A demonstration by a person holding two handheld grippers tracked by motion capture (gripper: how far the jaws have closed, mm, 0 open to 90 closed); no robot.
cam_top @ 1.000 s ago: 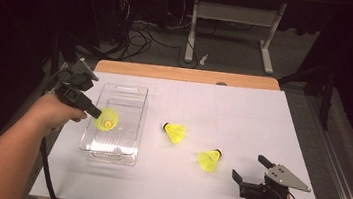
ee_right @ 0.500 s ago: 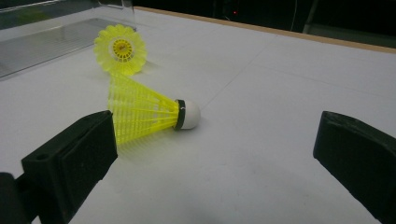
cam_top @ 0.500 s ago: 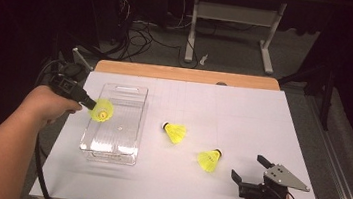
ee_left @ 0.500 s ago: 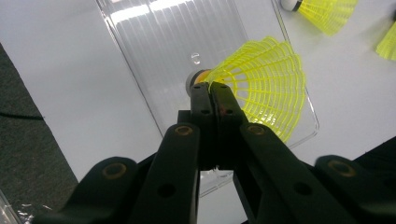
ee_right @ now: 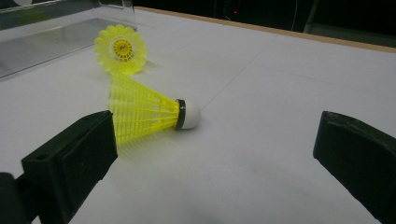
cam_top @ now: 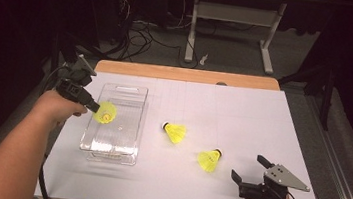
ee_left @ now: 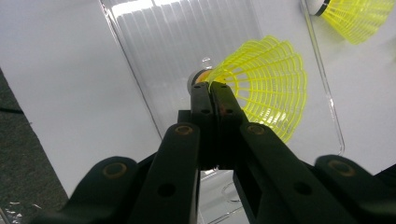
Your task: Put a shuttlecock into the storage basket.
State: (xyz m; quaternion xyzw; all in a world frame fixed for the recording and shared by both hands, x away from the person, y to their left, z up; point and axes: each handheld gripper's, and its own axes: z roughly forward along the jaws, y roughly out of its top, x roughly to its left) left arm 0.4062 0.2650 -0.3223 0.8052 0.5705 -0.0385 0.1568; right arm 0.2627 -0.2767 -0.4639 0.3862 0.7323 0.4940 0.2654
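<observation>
My left gripper [cam_top: 97,109] is shut on the skirt edge of a yellow shuttlecock [cam_top: 106,112], holding it over the left side of a clear plastic tray [cam_top: 125,89]. In the left gripper view the jaws [ee_left: 212,91] pinch the mesh skirt [ee_left: 266,88] near its white cork, above the ribbed floor of the tray [ee_left: 154,37]. Two more yellow shuttlecocks [cam_top: 176,132] [cam_top: 209,159] lie on the white table. My right gripper [cam_top: 248,167] rests open near the front right. Its own view shows the nearer shuttlecock [ee_right: 144,114] lying on its side ahead of the spread jaws [ee_right: 215,149].
The white sheet covers a wooden table [cam_top: 187,74], with dark floor, cables and a desk frame [cam_top: 232,30] beyond its far edge. The farther shuttlecock [ee_right: 120,49] faces the right gripper's camera skirt first, beside the tray wall [ee_right: 46,42].
The left gripper, still holding its shuttlecock, drifted toward the tray's left rim, then came back slightly right and lower. The right gripper and both loose shuttlecocks stayed put.
</observation>
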